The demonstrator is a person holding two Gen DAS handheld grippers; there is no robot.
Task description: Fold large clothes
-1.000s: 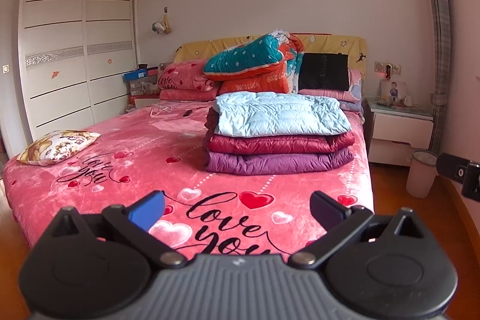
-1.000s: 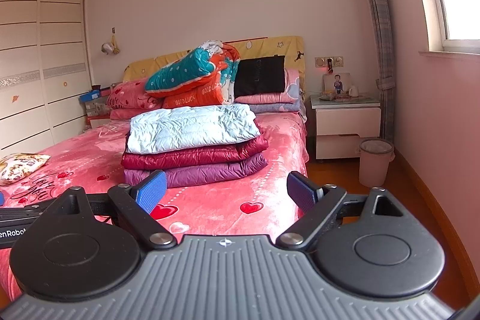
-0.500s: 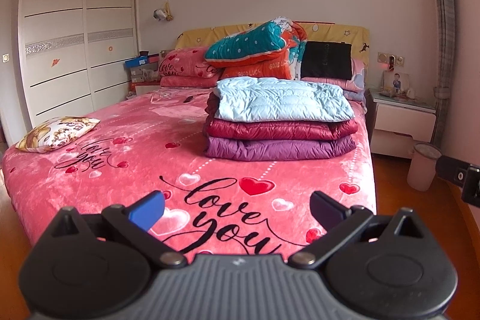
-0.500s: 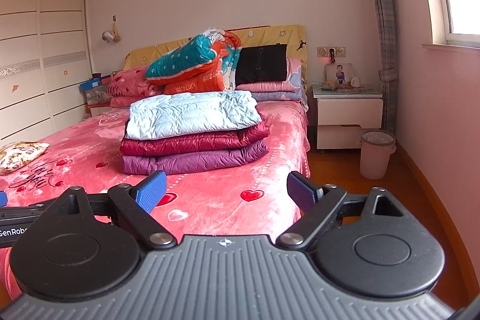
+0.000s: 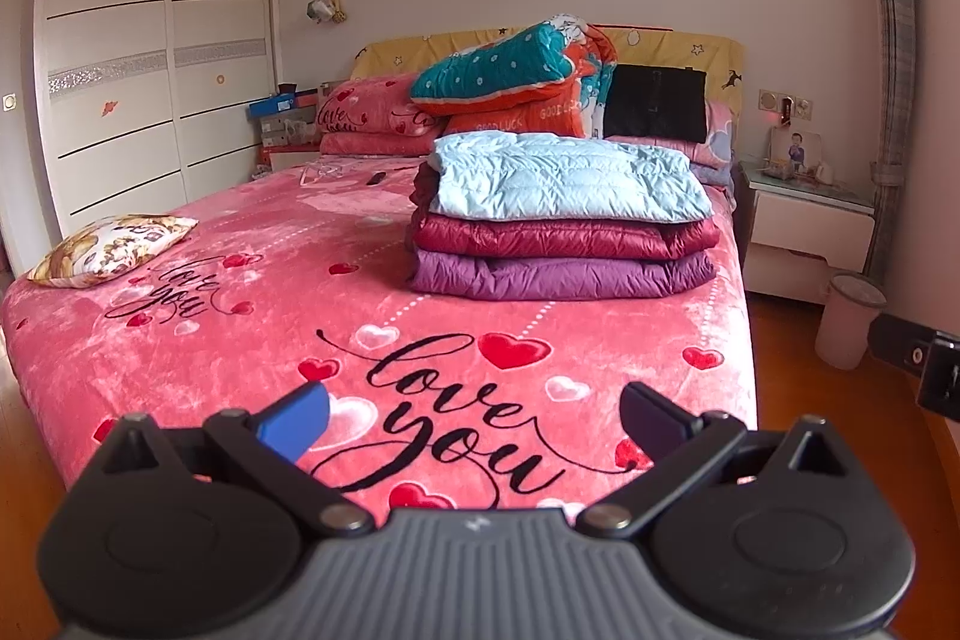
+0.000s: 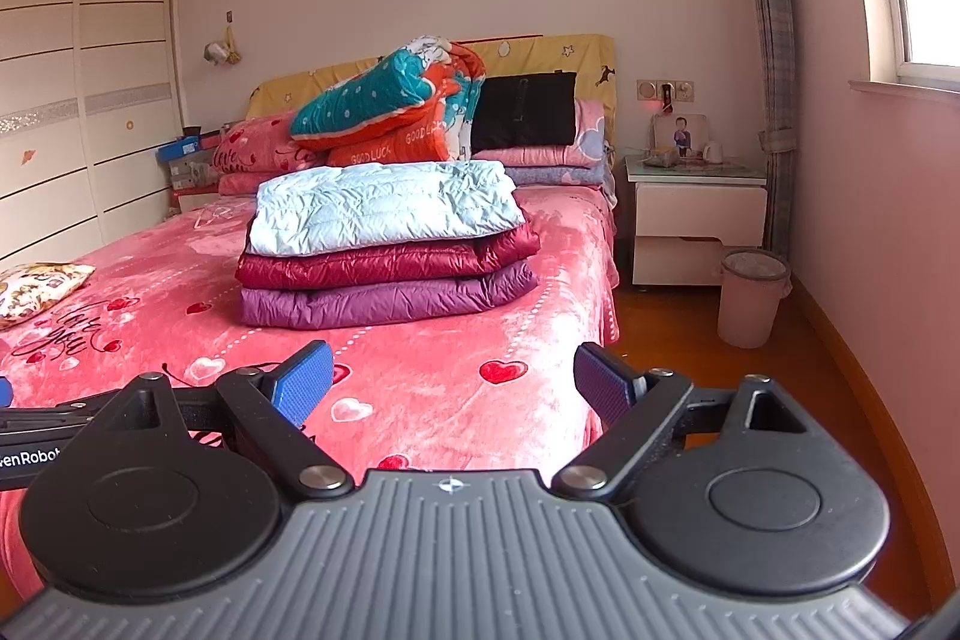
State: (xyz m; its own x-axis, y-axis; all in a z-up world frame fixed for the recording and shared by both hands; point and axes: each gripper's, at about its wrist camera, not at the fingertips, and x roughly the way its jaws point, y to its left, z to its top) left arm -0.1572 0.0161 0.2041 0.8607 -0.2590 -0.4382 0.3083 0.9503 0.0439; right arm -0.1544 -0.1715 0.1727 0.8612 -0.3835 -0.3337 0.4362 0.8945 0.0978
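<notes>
Three folded jackets sit stacked on the bed [image 5: 198, 340], toward its right side and about midway along it: a pale blue jacket [image 5: 564, 178] on top, a maroon jacket [image 5: 564, 238] under it, and a purple jacket [image 5: 558, 277] at the bottom, resting on the pink heart-print cover. Their folded edges face the foot of the bed, and the stack looks fairly square, the blue one set slightly back from the two below.

The left gripper [image 5: 474, 418] hangs over the foot of the bed, well apart from the stack, its blue-padded fingers spread wide with nothing between them. The right gripper [image 6: 453, 379] is over the bed's foot near the right corner, likewise spread and empty, also well short of the stack.

Behind the stack, at the head of the bed, lie pillows [image 5: 372, 118] and a rolled teal-and-orange quilt [image 5: 510, 70]. A small patterned cushion [image 5: 111, 250] rests at the bed's left edge. To the right of the bed stand a nightstand [image 6: 696, 220] and a bin [image 6: 750, 298]; to its left, a wardrobe [image 5: 150, 70]. A small dark object on the cover beyond the stack may be a remote, but it is too small to tell.
</notes>
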